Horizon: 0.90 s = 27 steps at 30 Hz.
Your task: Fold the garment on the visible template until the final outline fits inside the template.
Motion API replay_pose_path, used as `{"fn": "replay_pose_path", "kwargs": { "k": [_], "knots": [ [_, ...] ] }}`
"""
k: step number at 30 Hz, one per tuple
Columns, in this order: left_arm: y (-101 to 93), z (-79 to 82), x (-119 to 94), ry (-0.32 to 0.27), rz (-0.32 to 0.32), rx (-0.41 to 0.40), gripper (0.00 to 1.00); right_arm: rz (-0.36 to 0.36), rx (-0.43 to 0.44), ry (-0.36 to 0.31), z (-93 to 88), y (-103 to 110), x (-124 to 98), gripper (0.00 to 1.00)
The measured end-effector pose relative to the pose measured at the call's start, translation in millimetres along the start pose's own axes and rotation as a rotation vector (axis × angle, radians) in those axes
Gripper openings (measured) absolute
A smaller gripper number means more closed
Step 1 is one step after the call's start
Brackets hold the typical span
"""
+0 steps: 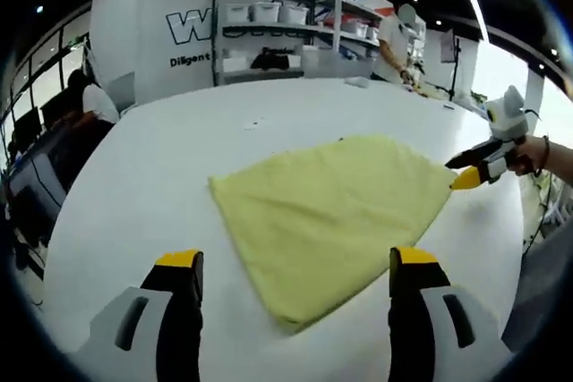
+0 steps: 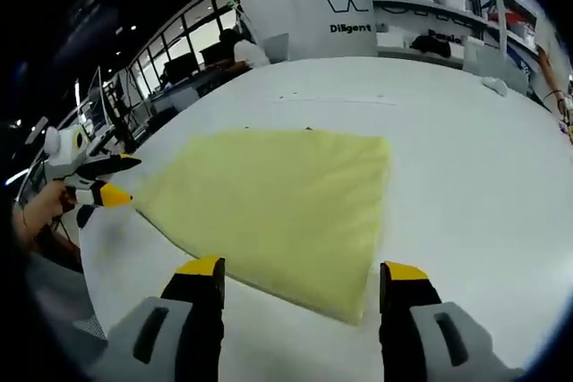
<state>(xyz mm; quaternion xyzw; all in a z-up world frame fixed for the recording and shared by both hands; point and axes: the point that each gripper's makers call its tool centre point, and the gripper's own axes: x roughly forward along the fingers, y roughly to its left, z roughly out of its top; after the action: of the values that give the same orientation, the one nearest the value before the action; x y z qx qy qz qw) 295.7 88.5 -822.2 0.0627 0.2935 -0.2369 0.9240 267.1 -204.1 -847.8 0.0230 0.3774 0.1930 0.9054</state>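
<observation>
Yellow garment (image 1: pixel 336 216) is lying flat on the white tabletop (image 1: pixel 179 145); both tongs (image 1: pixel 294 261) (image 2: pixel 300 267) are hovering released, shelving (image 1: pixel 295 29) standing behind.

left gripper (image 1: pixel 292 267) jaws spread, right gripper (image 2: pixel 303 276) jaws spread

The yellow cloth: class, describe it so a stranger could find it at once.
Start at the big white table. Near its middle lies the yellow cloth, flat and roughly fan-shaped. It is the one coloured thing on the white surface, with a yellow-tipped tool at one corner.
</observation>
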Motion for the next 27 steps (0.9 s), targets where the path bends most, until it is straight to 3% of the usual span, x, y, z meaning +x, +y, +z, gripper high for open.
{"fn": "replay_pose_path", "kwargs": {
  "k": [5,11,16,20,27],
  "knots": [
    [1.4,-17.5,-6.8,0.040,-0.011,0.020,0.70,-0.008,-0.008,0.010,-8.8,-4.3,-0.5,0.59],
    [6.0,-34.8,-11.5,0.091,-0.009,0.027,0.48,-0.036,0.003,0.030,-13.5,-12.9,-3.2,0.48],
    [7.0,-43.9,-13.6,0.117,-0.024,0.019,0.39,-0.042,0.008,0.023,-12.3,-14.5,-5.6,0.45],
    [8.7,-45.4,-12.9,0.115,-0.028,0.018,0.25,-0.043,0.009,0.025,-13.0,-15.5,-6.7,0.36],
    [3.3,-50.1,-9.9,0.136,-0.060,0.028,0.11,-0.074,-0.019,0.040,-18.2,-24.8,-9.5,0.19]
  ]
}}
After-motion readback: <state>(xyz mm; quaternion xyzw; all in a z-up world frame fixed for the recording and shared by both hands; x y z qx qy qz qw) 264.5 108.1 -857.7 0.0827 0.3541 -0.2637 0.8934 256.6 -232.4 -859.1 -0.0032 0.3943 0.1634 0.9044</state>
